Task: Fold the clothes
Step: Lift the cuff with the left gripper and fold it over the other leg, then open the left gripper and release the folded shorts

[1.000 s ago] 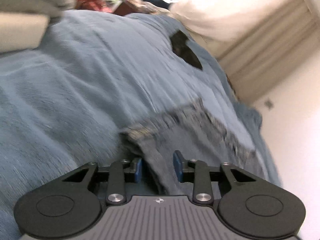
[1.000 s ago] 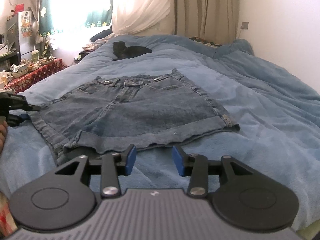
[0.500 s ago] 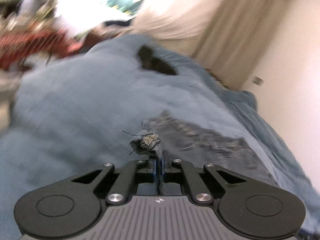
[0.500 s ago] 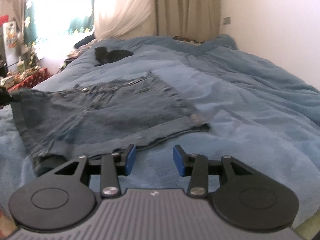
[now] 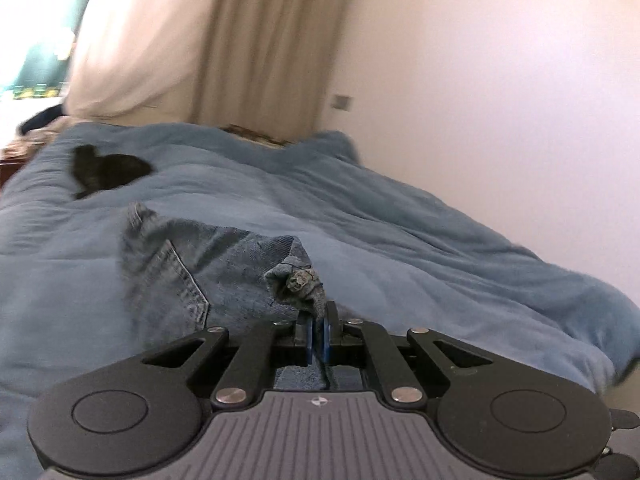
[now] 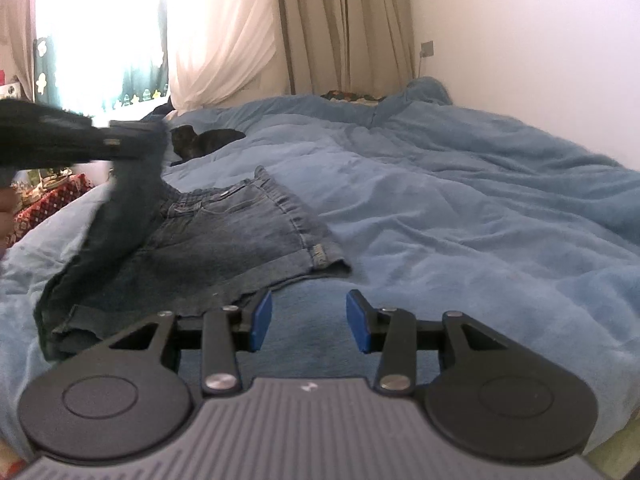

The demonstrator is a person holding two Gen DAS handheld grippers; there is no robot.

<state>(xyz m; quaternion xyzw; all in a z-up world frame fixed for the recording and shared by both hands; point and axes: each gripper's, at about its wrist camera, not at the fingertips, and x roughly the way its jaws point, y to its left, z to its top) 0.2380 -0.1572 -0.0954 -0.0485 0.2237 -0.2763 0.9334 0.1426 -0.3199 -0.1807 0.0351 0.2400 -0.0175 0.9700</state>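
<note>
The left gripper point(image 5: 318, 334), clamped on a corner of the dark blue denim shorts point(image 6: 240, 240), lifts it above the blue fleece blanket point(image 6: 460, 208). It should carry that corner across to meet the far edge squarely. The right gripper point(image 6: 308, 318) hangs half open, empty.

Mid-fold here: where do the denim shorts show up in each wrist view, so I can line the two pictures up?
Left wrist: denim shorts lie centre-left, one corner bunched in the shut jaws of the left gripper.
Right wrist: the shorts lie left of centre, their left side lifted by the left gripper; the right gripper is open just in front of their hem.
Shared landmark: the black item on the blue blanket, beyond the shorts.
</note>
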